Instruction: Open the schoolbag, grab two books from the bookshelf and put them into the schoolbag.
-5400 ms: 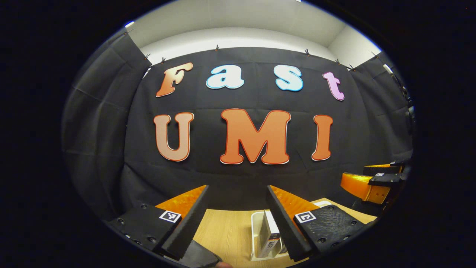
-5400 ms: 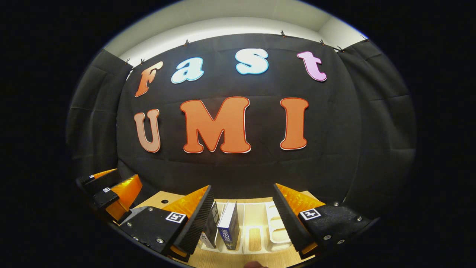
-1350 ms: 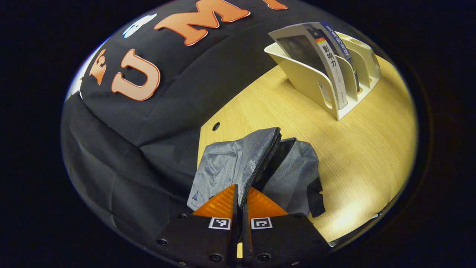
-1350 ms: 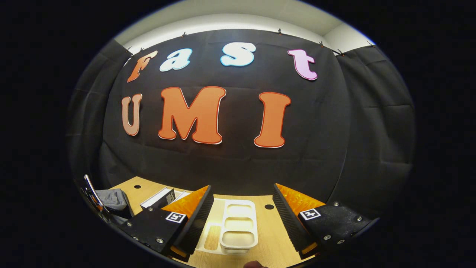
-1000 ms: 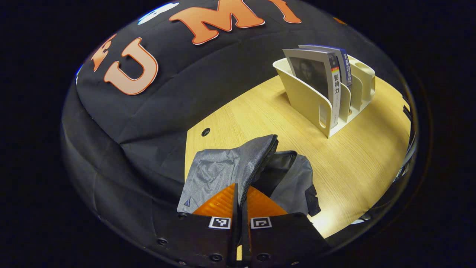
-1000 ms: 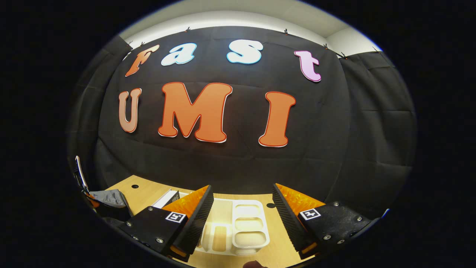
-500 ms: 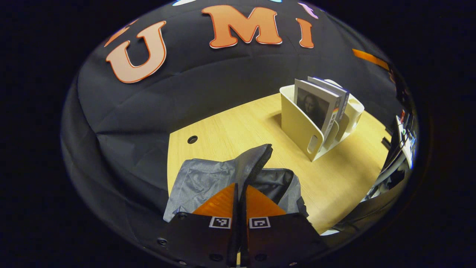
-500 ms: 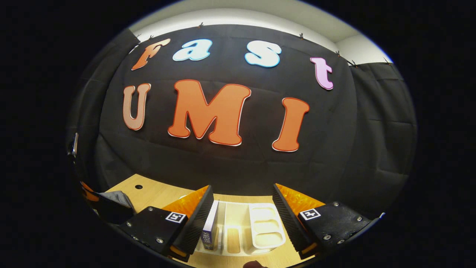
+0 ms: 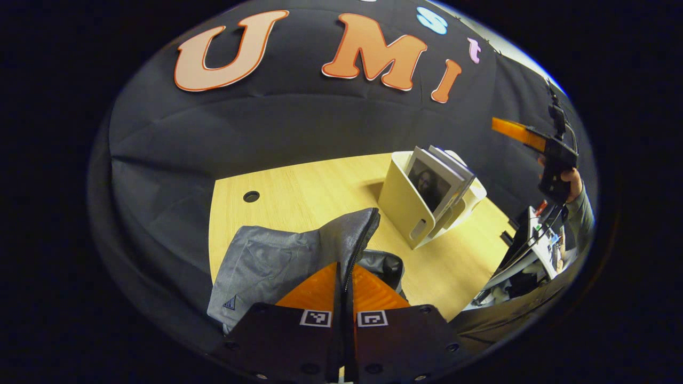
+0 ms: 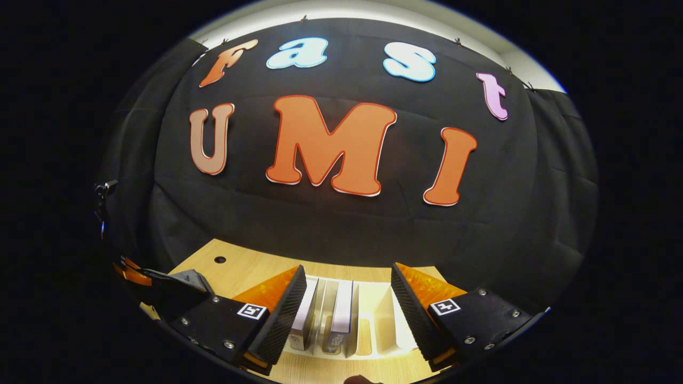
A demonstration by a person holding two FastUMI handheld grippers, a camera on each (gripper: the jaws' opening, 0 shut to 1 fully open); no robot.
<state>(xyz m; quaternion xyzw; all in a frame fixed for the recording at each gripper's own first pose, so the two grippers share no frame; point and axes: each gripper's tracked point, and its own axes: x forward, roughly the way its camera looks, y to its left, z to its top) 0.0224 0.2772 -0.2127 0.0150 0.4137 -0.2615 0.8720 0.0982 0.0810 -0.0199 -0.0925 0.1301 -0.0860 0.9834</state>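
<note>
- left gripper (image 9: 346,277): orange fingers pressed together, clamped on the zipper edge of the grey schoolbag (image 9: 277,261); the zipper line runs up from between the fingertips to a raised peak of fabric.
- schoolbag lies on the near-left part of the wooden table (image 9: 320,181); its mouth is parted, with dark lining showing just right of the pinched edge. a small triangular mark sits on the grey fabric near the left finger.
- cream bookshelf (image 9: 401,205) stands on the table, far and right of the schoolbag, well apart from it. two books (image 9: 435,178) lean in its leftmost slots, tilted; the front one has a portrait on its cover.
- a round hole in the table (image 9: 251,196) lies far-left, near the black cloth wall.
- in the left gripper view the right gripper (image 9: 525,136) is seen at the far right, above the bookshelf, held by a hand (image 9: 573,178) with a grey sleeve.
- right gripper (image 10: 347,298) in its own view: fingers apart, nothing between the pads, hovering over the bookshelf (image 10: 381,320).
- two books (image 10: 325,317) stand upright side by side in the bookshelf slots, seen from above in the gap nearer the left finger; not touched by either finger.
- at the left edge of the right gripper view, the schoolbag (image 10: 184,280) and part of the left gripper show; detail too small to tell.
</note>
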